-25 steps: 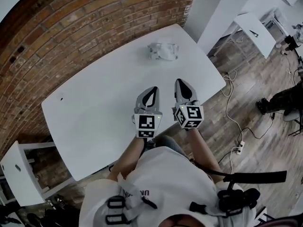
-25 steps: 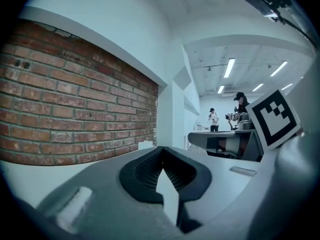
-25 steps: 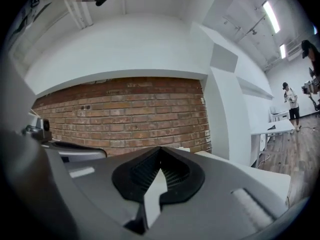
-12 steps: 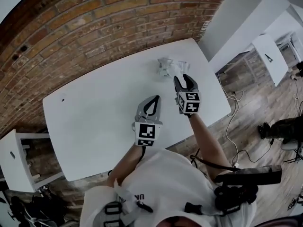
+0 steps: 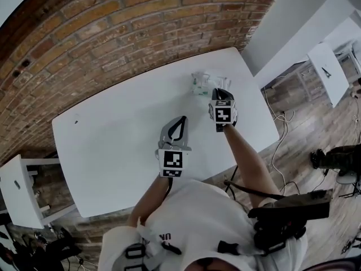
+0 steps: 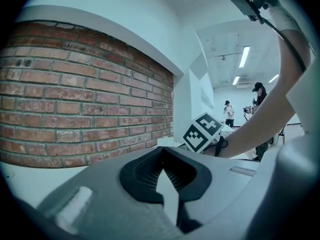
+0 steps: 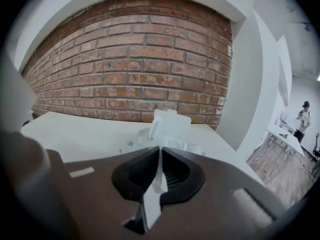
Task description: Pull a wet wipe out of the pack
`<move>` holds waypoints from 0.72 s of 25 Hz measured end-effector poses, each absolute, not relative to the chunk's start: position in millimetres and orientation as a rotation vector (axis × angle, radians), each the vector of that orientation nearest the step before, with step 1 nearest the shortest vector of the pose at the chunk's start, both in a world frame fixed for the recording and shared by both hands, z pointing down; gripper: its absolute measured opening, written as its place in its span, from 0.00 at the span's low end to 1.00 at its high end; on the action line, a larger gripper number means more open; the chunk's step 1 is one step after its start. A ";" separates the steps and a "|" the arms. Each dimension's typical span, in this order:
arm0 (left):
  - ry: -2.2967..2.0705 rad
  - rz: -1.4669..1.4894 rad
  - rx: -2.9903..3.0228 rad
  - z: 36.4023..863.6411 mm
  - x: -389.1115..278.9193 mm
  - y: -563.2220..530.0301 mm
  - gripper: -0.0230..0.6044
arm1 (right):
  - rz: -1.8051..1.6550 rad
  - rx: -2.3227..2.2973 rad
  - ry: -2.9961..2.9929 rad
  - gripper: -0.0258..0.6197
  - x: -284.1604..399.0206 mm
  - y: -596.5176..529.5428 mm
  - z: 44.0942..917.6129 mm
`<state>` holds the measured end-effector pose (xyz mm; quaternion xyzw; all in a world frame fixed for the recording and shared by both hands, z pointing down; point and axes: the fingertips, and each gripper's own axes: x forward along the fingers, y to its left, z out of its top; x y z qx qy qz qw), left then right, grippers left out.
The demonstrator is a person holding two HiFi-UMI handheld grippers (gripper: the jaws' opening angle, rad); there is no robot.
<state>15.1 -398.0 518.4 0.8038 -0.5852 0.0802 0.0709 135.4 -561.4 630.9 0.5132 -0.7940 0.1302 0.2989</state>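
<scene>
**Head view.** A white table [image 5: 113, 145] fills the centre, its long axis running from 8 o'clock to 2 o'clock. A small dark speck [image 5: 76, 119] lies on it at 9 o'clock. A brick wall [image 5: 113, 33] spans the frame from 9 to 1 o'clock, behind the table. A white column [image 5: 299, 21] stands at 2 o'clock, near the table's far corner. Wooden floor [image 5: 316, 123] lies at 3 o'clock, with a pale cable [image 5: 276, 151] trailing beside the table's edge. A second white table [image 5: 330, 72] sits beyond the column, and a small white stand [image 5: 17, 196] sits at 8 o'clock.

**Left gripper view.** Two people [image 6: 228, 113] stand far off at 3 o'clock, below ceiling strip lights [image 6: 244, 56] at 1 o'clock.
</scene>
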 end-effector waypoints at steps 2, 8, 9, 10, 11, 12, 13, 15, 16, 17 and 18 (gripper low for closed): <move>-1.756 0.234 2.421 518.1 17.5 -397.1 0.04 | 0.307 1.396 -2.156 0.06 137.2 -561.6 615.7; -1.745 0.200 2.448 509.7 24.4 -392.7 0.04 | 0.176 1.508 -2.274 0.05 152.3 -547.3 548.2; -1.743 0.196 2.454 507.8 25.1 -391.2 0.04 | 0.158 1.529 -2.285 0.05 158.3 -540.6 537.2; -1.742 0.191 2.458 505.6 25.7 -389.9 0.04 | 0.140 1.541 -2.295 0.06 164.5 -531.3 528.0; -1.742 0.184 2.462 503.5 26.5 -388.7 0.04 | 0.129 1.540 -2.302 0.06 170.0 -519.6 522.6; -1.740 0.176 2.465 501.6 27.8 -387.6 0.04 | 0.132 1.527 -2.304 0.06 173.8 -506.3 522.4; -1.736 0.168 2.470 499.9 29.6 -386.6 0.04 | 0.149 1.503 -2.303 0.06 175.1 -492.2 527.4; -1.725 0.156 2.483 497.5 33.6 -384.4 0.04 | 0.205 1.420 -2.294 0.06 169.5 -463.5 548.7; -1.718 0.154 2.488 497.3 35.3 -383.0 0.04 | 0.241 1.366 -2.285 0.06 164.0 -450.1 562.7; -1.712 0.153 2.491 497.7 36.4 -381.5 0.04 | 0.286 1.311 -2.276 0.06 158.2 -438.5 577.1; -1.708 0.153 2.492 498.3 37.2 -380.0 0.04 | 0.338 1.257 -2.267 0.06 152.3 -428.2 591.3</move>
